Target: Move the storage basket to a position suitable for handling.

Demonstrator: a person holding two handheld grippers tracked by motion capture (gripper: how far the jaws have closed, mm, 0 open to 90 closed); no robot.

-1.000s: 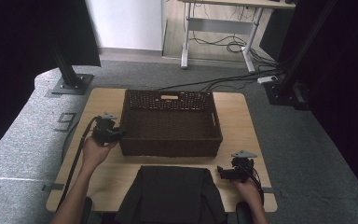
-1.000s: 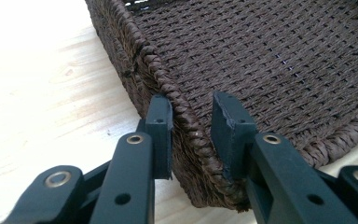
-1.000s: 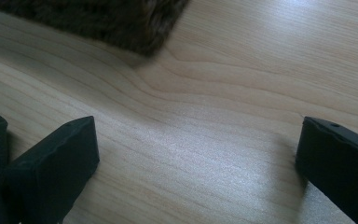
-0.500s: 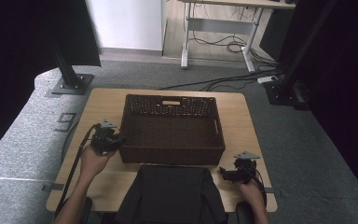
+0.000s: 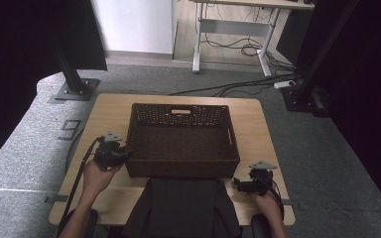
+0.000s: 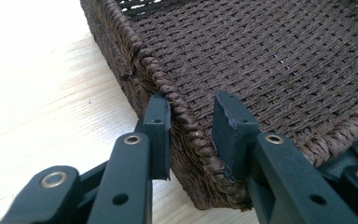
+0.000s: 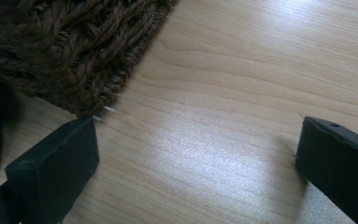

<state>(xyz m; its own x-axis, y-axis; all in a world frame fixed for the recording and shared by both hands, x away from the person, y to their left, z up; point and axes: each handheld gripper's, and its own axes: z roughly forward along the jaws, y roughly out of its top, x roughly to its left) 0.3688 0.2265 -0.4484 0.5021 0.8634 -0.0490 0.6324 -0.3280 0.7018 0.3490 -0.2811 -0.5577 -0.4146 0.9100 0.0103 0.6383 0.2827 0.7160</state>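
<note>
1. The woven basket (image 5: 181, 141) sits in the middle of the wooden table (image 5: 109, 111), dark brown, rectangular, with a handle slot in its far wall; its woven floor is bare in the high view and the left gripper view.
2. My left gripper (image 6: 191, 135) straddles the basket's left rim near the near corner: 1 jaw outside the wall, 1 inside, the pads clamped on the braided edge.
3. My left hand (image 5: 96, 173) holds that gripper at the basket's left side, its cable trailing off the table's near edge.
4. My right gripper (image 7: 198, 154) lies low over bare tabletop just beside the basket's near right corner, its 2 jaws spread wide with nothing between them; 1 jaw tip is close to the corner's weave, not touching it.
5. A dark cloth (image 5: 183, 208) lies at the table's near edge, butting against the basket's front wall between my 2 hands.
6. Beyond the table: grey carpet, 2 black stand bases, a desk frame with loose cables.
</note>
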